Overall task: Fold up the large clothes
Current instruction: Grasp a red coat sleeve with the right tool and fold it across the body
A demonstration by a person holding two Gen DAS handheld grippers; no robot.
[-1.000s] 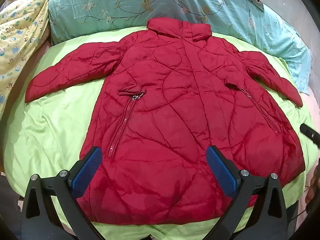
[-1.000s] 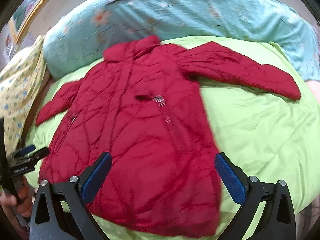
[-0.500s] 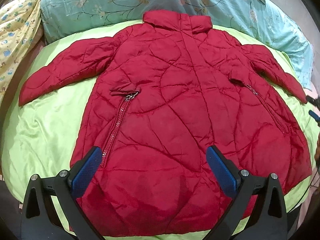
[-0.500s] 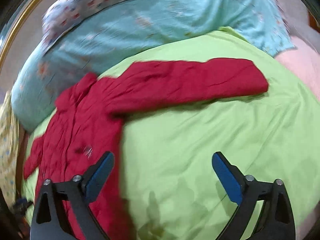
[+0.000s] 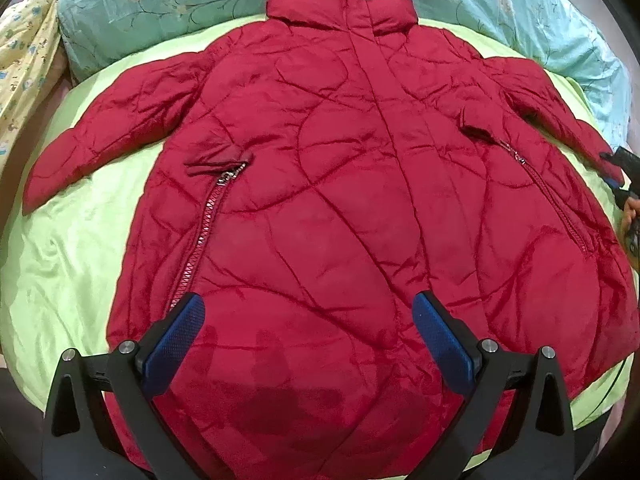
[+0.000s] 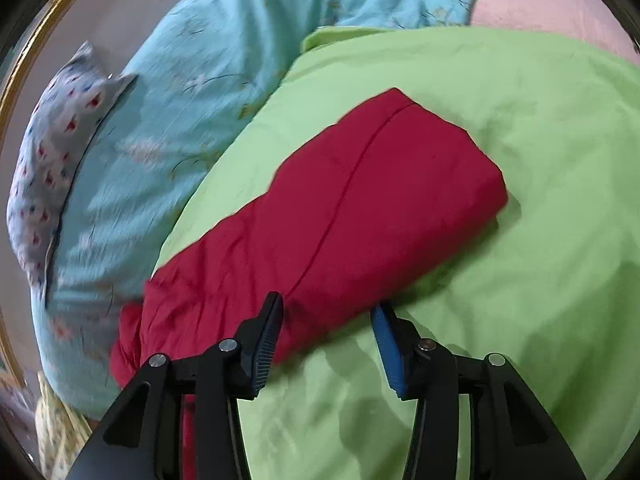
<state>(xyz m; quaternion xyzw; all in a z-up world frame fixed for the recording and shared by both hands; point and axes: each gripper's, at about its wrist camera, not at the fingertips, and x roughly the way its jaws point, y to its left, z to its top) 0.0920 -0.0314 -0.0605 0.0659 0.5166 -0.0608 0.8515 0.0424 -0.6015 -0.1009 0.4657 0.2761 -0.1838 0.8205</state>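
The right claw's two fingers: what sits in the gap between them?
In the right wrist view, the right claw is open around the red coat's sleeve; the sleeve's lower edge fills the gap, with green bedsheet beneath.

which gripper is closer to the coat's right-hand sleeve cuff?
Right. The right gripper sits at that sleeve, jaws open and straddling it partway along from the cuff. The left gripper hangs over the coat hem, jaws open, well away from the sleeve.
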